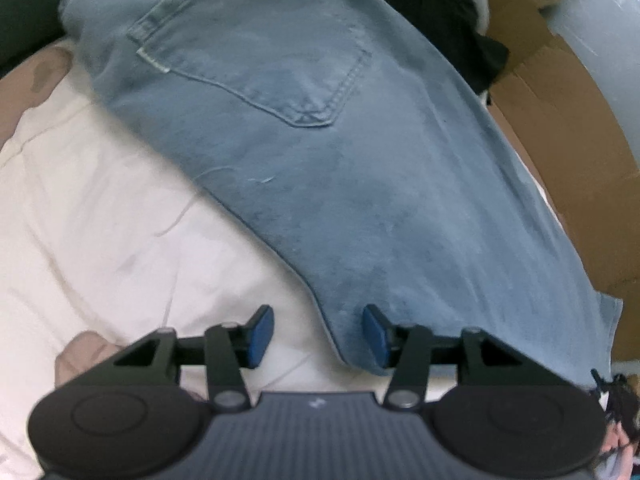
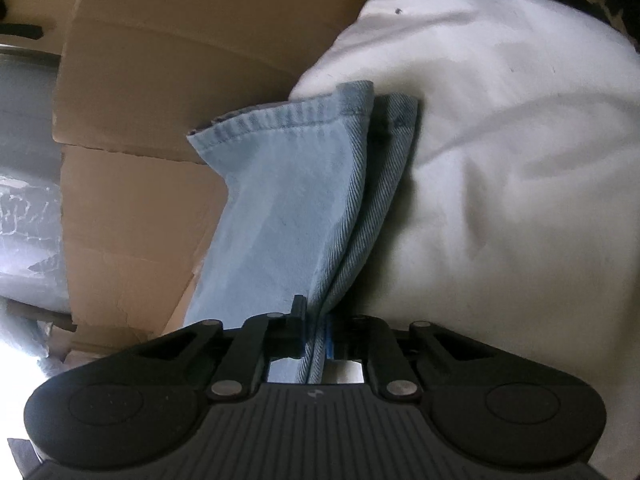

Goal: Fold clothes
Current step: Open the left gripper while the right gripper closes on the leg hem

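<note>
The jeans (image 1: 320, 152) lie back-pocket up across a white bedsheet (image 1: 100, 220), one side running toward the cardboard boxes (image 1: 560, 120) beside the bed; the left gripper (image 1: 318, 334) hangs over their near edge with its blue pads spread, one over the sheet and one over the denim, pinching nothing; the right gripper (image 2: 316, 332) is pressed together on two stacked layers of the leg near the hems (image 2: 304, 116). Denim looks heavy and fairly stiff, so it should hold a crease yet drag on the sheet; the thick hems and seams are probably the surest places to take hold, both layers together.
</note>
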